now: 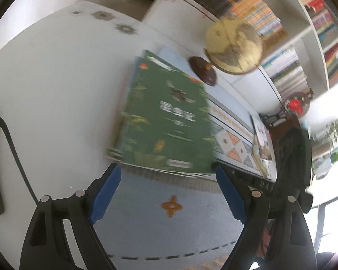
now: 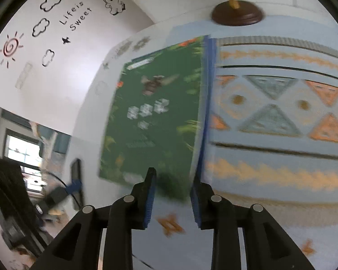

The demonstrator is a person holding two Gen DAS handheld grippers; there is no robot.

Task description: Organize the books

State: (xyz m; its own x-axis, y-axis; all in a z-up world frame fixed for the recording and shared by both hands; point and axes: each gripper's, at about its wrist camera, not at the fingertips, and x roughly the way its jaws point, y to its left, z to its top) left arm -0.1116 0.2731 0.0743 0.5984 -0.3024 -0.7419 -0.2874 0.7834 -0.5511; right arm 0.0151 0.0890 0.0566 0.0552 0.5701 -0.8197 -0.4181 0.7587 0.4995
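The green book (image 1: 166, 121) is lying atop a small stack on the patterned cloth (image 1: 173, 204) beside the globe (image 1: 234, 45), with the left gripper (image 1: 169, 191) hovering wide open and the right gripper (image 2: 172, 193) seemingly pinching the book's near corner, though blur is hiding actual contact.

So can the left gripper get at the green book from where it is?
Probably yes. The left gripper is open, with the green book lying directly ahead on the patterned cloth. Nothing sits between them; the globe stands beyond.
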